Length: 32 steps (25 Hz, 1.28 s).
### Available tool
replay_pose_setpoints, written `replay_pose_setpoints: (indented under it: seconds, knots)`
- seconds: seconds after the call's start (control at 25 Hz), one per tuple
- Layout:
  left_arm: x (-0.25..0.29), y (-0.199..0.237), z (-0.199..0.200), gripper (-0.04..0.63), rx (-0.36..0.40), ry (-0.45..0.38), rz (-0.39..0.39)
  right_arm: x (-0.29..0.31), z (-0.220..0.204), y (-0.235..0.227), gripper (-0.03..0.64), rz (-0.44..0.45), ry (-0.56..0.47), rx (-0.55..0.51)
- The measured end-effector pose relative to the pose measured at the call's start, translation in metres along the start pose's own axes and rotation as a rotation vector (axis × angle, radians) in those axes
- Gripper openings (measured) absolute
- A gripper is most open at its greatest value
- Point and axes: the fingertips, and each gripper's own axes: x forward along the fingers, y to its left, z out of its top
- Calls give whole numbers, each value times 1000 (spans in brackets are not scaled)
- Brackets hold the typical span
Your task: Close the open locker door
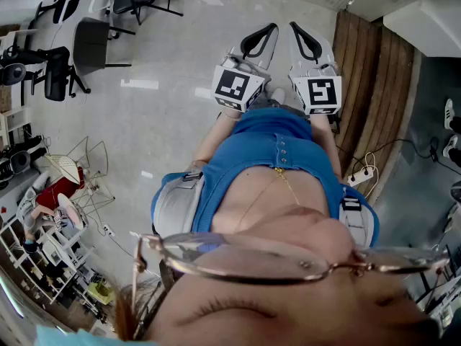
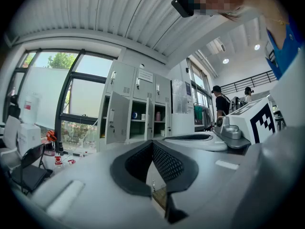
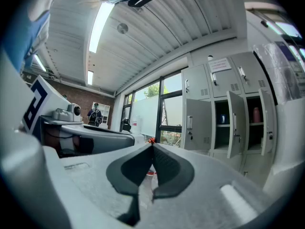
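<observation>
1. Counting two grippers, the left gripper [image 1: 272, 29] and the right gripper [image 1: 294, 27], lying side by side.
2. Counting two marker cubes [image 1: 234, 86], one sitting behind each pair of jaws.
3. Seeing three locker doors [image 3: 198, 125] standing open beyond the right jaws, off to their right.
4. Finding one blue cup [image 3: 224, 117] and one pink bottle [image 3: 257, 114], sitting in two open compartments [image 3: 221, 137] beyond those same jaws.
5. Spotting two people [image 2: 221, 101] standing far off to the right of the left jaws.
6. Making out at least three black chairs [image 1: 94, 43] standing to the left of both pairs of jaws.
</observation>
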Motion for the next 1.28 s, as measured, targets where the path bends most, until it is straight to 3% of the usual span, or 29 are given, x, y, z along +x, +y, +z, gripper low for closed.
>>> replay_pose_setpoints:
  seconds: [0.52,0.76,1.28]
  knots:
    - [23,33,-8,0,-63,8,-5,30,-13,-21,0,-1,-17,42]
    - [57,78,-2,0,-73,10,-34,85,-7,-28,0,38,-31,66]
    - [116,193,6,0,-54,27,-92,213,-5,-56,0,-15,-34,66]
